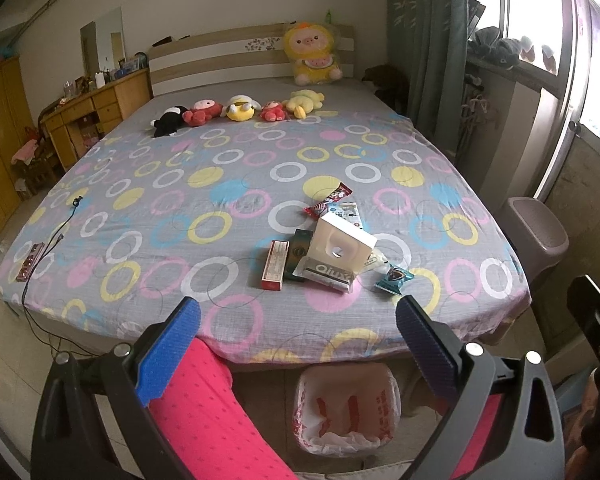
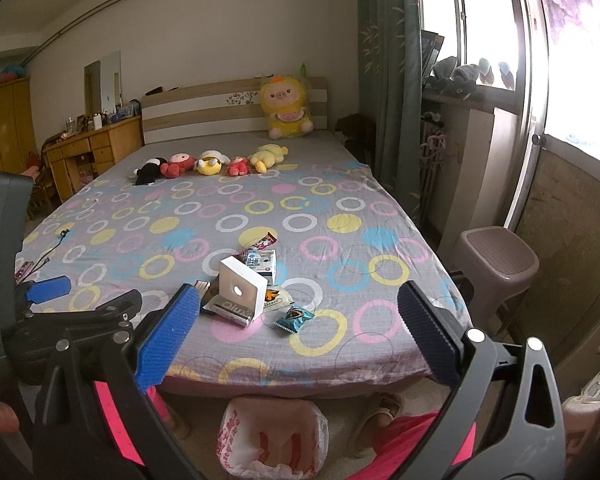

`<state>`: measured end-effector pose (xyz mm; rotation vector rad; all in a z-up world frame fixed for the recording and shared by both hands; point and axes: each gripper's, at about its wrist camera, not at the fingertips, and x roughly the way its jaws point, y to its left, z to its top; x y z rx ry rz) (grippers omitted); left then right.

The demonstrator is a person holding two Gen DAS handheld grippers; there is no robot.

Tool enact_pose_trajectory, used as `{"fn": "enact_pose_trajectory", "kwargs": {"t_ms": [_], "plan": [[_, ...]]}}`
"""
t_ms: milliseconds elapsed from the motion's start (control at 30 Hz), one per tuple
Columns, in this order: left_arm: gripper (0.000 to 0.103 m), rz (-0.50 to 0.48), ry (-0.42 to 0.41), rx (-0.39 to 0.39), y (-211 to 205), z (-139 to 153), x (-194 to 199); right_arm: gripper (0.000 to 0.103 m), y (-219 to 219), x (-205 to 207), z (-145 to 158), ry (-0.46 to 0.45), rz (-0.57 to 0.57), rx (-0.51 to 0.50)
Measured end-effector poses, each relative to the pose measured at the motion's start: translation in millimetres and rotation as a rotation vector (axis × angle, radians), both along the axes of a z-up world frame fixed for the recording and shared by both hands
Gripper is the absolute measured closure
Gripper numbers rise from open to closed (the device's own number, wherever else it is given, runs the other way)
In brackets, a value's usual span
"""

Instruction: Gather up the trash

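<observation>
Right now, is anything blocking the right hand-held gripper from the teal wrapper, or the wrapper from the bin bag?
Nothing visible. The right hand-held gripper is open over the bed's foot, with only bare sheet before the teal wrapper. The bin bag sits open on the floor below the bed edge, unobstructed.

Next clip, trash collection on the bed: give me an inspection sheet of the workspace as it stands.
Surface: bed with circle-print sheet, trash heaped near the foot.
Job's things: white box, red carton, dark green carton, teal wrapper, red wrapper; lined bin on the floor below.
Clutter: plush toys in a row, big pig plush at the headboard.
Grippers: left tool and right tool both open, holding nothing.
Cables: black cable trailing off the bed's left edge.
Surroundings: stool, dresser, curtain, window.
</observation>
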<state>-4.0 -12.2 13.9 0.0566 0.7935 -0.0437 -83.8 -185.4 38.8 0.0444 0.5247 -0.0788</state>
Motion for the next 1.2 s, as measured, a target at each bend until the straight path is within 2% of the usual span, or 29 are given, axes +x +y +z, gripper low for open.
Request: {"fn": "enact_pose_trajectory", "kwargs": {"t_ms": [1200], "plan": [[0.007,0.0,0.006,-0.009,-0.3,1.6,-1.1,0.006,8.1,0.9,2.7,0.007,0.011,-0.004]]}}
